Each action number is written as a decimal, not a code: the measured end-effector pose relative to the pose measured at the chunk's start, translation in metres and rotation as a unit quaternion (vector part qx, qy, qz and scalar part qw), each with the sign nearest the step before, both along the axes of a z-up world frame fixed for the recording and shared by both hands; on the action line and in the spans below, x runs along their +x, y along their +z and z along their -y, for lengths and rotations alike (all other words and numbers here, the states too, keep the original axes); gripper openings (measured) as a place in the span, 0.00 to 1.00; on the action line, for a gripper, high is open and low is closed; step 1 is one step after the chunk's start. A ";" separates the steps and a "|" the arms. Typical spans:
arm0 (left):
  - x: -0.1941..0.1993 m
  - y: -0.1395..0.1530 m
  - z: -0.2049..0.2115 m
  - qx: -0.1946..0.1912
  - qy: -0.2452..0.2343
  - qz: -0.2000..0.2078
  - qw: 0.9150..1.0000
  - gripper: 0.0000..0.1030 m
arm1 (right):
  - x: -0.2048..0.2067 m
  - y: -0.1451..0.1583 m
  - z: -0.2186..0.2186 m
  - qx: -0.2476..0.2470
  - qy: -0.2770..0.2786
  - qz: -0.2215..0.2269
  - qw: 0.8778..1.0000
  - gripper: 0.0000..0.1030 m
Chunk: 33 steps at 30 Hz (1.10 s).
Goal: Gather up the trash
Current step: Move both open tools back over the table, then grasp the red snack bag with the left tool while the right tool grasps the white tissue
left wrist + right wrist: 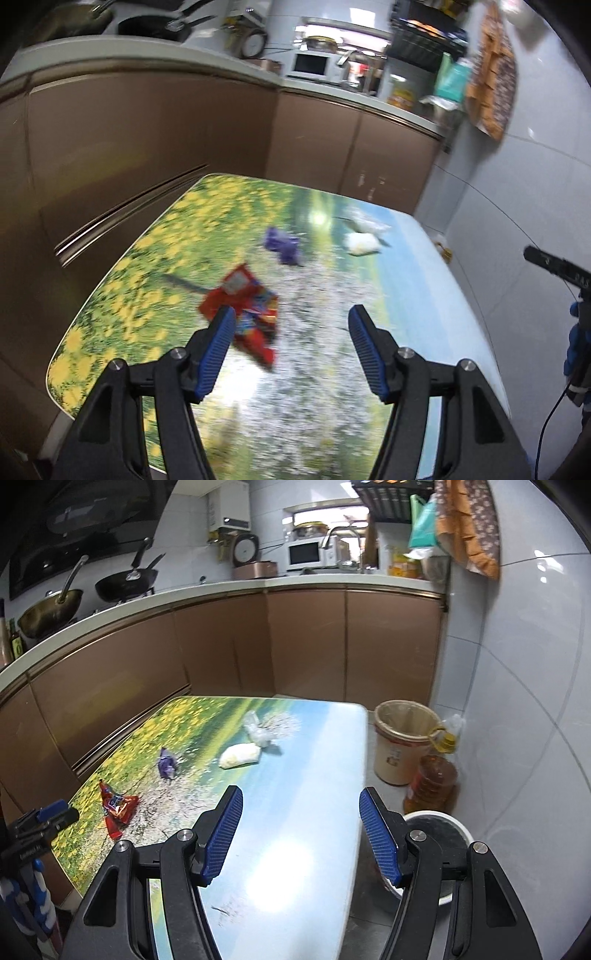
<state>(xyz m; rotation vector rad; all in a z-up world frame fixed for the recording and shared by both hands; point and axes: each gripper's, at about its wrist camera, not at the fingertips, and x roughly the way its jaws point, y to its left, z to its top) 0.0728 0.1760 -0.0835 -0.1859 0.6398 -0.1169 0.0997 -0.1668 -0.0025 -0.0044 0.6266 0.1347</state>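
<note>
A red snack wrapper (245,312) (117,806), a purple wrapper (282,243) (167,763), a pale yellowish packet (361,243) (240,755) and a clear crumpled plastic bag (365,222) (258,729) lie on the flower-print table (332,369) (303,812). My left gripper (291,314) is open and empty above the table, its left finger just over the red wrapper. My right gripper (301,795) is open and empty above the table's right part. A beige trash bin (402,740) with a liner stands on the floor beyond the table's right edge.
A bottle of cooking oil (434,775) and a white round container (439,834) stand on the floor by the bin, near the tiled wall. Brown cabinets (221,657) run behind and left of the table, with woks and a microwave on the counter.
</note>
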 end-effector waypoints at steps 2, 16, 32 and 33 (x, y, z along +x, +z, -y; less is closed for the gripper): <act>0.007 -0.007 -0.013 -0.003 0.012 -0.011 1.000 0.60 | 0.010 -0.006 -0.007 0.001 0.011 -0.006 1.000 0.63; 0.077 -0.045 -0.022 0.009 0.014 -0.067 0.998 0.61 | 0.098 -0.067 -0.051 0.008 0.072 -0.069 0.995 0.63; 0.104 -0.077 -0.029 -0.014 0.008 -0.110 0.994 0.31 | 0.186 -0.111 -0.108 0.013 0.123 -0.103 0.987 0.63; 0.104 -0.077 -0.029 -0.013 0.009 -0.110 0.994 0.28 | 0.190 -0.113 -0.109 0.013 0.123 -0.104 0.987 0.63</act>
